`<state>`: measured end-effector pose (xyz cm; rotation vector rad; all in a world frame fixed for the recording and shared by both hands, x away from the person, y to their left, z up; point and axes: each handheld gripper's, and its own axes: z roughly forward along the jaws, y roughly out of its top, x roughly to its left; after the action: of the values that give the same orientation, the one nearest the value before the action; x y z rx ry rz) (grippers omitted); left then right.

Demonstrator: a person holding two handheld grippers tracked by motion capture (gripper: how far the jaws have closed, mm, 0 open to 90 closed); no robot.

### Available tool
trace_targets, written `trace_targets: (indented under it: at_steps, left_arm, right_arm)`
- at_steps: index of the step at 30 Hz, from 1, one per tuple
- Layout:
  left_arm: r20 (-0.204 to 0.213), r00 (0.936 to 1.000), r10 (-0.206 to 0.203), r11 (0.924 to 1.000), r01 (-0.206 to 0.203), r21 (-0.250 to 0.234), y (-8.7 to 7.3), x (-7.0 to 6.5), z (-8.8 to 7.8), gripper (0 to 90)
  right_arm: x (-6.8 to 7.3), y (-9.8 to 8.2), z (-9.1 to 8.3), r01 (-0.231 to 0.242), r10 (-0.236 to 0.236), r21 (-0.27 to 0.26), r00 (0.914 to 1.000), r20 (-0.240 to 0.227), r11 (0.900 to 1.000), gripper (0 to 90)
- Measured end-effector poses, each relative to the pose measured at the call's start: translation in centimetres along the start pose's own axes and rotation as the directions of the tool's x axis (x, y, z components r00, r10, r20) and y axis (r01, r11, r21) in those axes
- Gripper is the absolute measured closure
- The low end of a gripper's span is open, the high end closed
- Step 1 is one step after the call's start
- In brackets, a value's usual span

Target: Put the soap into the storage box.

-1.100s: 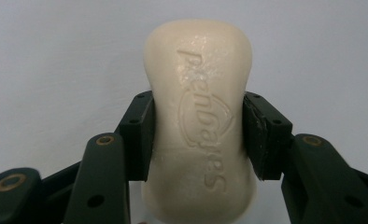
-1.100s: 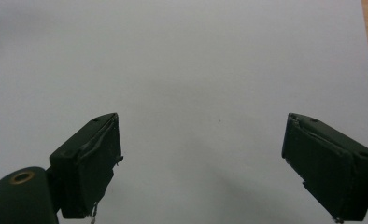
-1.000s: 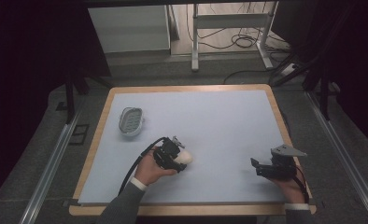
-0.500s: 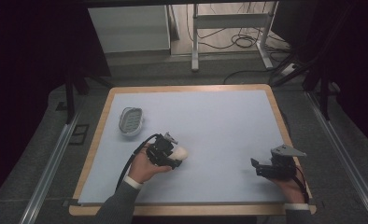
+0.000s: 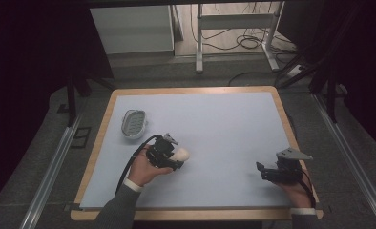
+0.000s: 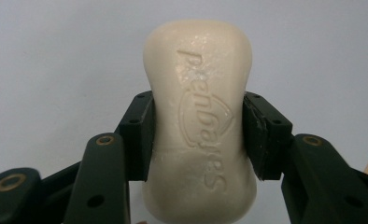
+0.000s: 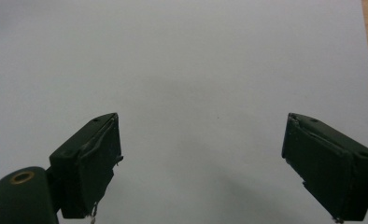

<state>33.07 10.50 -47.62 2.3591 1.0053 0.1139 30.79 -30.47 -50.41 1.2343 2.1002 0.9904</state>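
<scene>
1. Gripping the cream soap bar (image 6: 198,126) across its narrow waist, my left gripper (image 5: 171,156) is pressing one black pad against each long side; raised lettering is showing on the bar's upper face.
2. I am holding the soap over the pale blue mat (image 5: 224,124), left of the middle, and it is sitting slightly nearer the grey soap dish (image 5: 133,123) than a second ago; the shift is small.
3. That dish is lying just beside the mat's left edge, apart from my gripper, in the same spot as before.
4. I am keeping my right gripper (image 5: 267,171) parked near the mat's right front corner, unmoved since the earlier frame, with its jaws standing wide apart and nothing but bare mat between them.
5. A strip of the wooden table rim (image 5: 191,89) is framing the mat.
</scene>
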Motion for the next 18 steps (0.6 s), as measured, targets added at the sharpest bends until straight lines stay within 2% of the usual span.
trace_targets:
  at_steps: [4, 18]
  left_arm:
    - [-0.007, 0.9999, -0.013, 0.9997, 0.012, -0.023, 0.0, 0.3, -0.4, 49.5]
    - [-0.028, 0.9990, -0.035, 0.9989, 0.034, -0.031, 0.0, 1.4, -1.4, 49.5]
  right_arm:
    - [0.0, 0.0, 0.0, 0.000, 0.000, 0.001, 1.0000, 0.000, 1.000, 11.4]
    - [-0.1, -0.1, 0.0, -0.002, 0.002, 0.003, 1.0000, 0.000, 1.000, 11.4]
